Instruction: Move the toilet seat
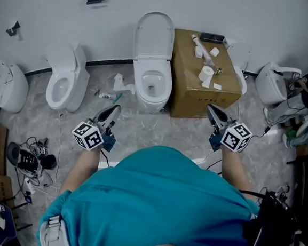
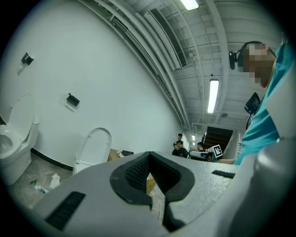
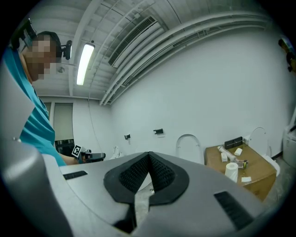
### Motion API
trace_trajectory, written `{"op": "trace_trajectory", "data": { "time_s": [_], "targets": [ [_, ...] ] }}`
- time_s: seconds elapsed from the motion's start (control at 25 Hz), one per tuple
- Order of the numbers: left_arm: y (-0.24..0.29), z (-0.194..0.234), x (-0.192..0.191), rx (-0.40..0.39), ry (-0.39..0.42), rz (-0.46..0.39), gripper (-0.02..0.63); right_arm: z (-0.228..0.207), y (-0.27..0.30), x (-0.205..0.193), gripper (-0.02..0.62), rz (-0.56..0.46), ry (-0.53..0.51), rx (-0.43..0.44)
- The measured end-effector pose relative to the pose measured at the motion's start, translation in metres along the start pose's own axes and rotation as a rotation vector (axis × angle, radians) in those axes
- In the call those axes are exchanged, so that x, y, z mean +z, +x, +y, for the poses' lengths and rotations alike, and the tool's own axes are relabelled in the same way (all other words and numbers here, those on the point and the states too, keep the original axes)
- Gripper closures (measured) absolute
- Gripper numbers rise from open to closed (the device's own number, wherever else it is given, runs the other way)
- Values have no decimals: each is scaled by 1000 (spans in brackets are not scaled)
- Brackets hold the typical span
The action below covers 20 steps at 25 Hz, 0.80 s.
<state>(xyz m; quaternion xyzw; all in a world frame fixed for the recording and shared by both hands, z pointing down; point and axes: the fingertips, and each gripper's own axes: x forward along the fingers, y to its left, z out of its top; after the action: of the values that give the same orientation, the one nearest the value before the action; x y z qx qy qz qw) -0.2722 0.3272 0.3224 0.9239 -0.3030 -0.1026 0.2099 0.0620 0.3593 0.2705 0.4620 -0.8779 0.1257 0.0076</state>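
Flanking the toilet (image 1: 153, 66): cardboard box (image 1: 191, 96), second toilet (image 1: 66, 80).

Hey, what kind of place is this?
Likely a test or storage room, not a working bathroom: several toilets stand loose along a white wall, a cardboard box sits between them, and cables litter the floor.

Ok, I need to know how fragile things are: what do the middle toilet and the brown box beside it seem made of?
The middle toilet looks like glazed white ceramic: its bowl is smooth and glossy. Its raised lid may be plastic, but the look leaves that open. The brown box looks like matte cardboard, with flat tan faces and creased edges.
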Motion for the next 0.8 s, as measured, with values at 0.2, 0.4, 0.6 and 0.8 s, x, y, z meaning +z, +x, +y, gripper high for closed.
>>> {"op": "trace_trajectory", "data": {
  "time_s": [0.2,0.4,0.6,0.8],
  "targets": [
    [-7,49,12,-3,-25,-5,609,3,49,1,603,21,13,-13],
    [-17,84,17,43,-54,-27,609,0,92,6,603,45,7,17],
    [-20,107,26,99,-51,-40,609,-8,135,11,603,47,6,76],
    [-1,116,30,167,-30,-52,609,-44,163,13,603,46,25,139]
  ]
}}
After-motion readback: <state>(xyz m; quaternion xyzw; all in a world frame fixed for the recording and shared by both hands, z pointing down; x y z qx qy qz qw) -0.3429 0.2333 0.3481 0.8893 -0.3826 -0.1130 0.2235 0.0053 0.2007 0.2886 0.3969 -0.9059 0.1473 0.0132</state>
